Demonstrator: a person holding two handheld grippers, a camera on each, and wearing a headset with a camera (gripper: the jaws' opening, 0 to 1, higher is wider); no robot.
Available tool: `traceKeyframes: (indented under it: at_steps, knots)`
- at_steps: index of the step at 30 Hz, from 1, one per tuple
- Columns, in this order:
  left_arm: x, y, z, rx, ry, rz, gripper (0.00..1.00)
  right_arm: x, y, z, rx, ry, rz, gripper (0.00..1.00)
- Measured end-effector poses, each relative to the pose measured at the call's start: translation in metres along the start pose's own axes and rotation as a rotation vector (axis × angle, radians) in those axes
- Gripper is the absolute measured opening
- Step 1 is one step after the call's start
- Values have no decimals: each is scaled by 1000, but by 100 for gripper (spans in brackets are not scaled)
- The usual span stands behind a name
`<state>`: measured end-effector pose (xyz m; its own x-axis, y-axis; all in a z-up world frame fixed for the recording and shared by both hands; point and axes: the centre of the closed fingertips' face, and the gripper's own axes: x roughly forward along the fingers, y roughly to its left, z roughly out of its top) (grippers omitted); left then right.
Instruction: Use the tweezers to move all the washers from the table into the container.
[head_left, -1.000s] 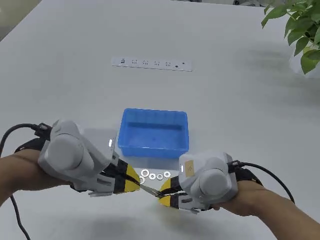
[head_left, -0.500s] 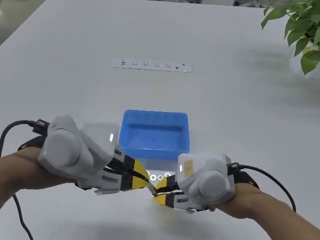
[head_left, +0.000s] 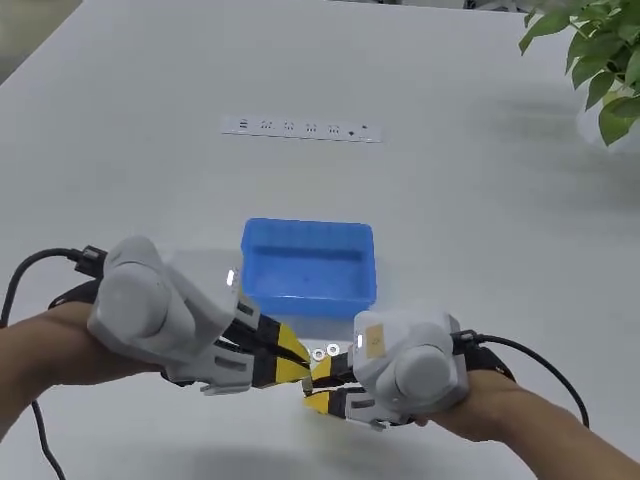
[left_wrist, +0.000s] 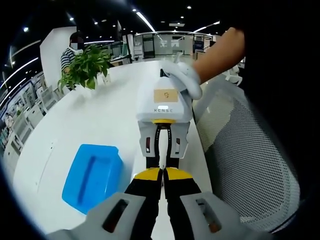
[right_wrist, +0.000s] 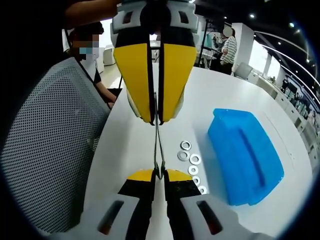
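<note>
Tweezers clamped at both ends by my left claw and right claw, near tabletop front edge. Handover, I reckon; next: one claw releases, then aim at washers.

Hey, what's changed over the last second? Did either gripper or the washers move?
The left tongs slid right toward the right tongs, so their tips now nearly meet along the tweezers, which both grip. Nothing was let go. The left tongs now cover some of the washers, which seem unmoved. The blue container and the power strip stayed put.
</note>
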<state>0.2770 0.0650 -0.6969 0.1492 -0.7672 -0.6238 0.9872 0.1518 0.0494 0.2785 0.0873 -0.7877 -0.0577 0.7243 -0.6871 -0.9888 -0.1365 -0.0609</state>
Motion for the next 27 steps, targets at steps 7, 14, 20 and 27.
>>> traceKeyframes:
  at_steps: [7,14,20,27]
  knots:
    - [4,1,4,-6,-21,-1,6,-1,0,-1,1,1,-2,9]
    - [5,3,5,-1,-22,-3,6,-1,0,-1,2,1,-2,9]
    - [5,1,5,4,-21,-5,6,-1,0,-1,2,0,-3,9]
    - [3,0,5,6,-17,-10,5,-1,0,-1,-2,2,-5,10]
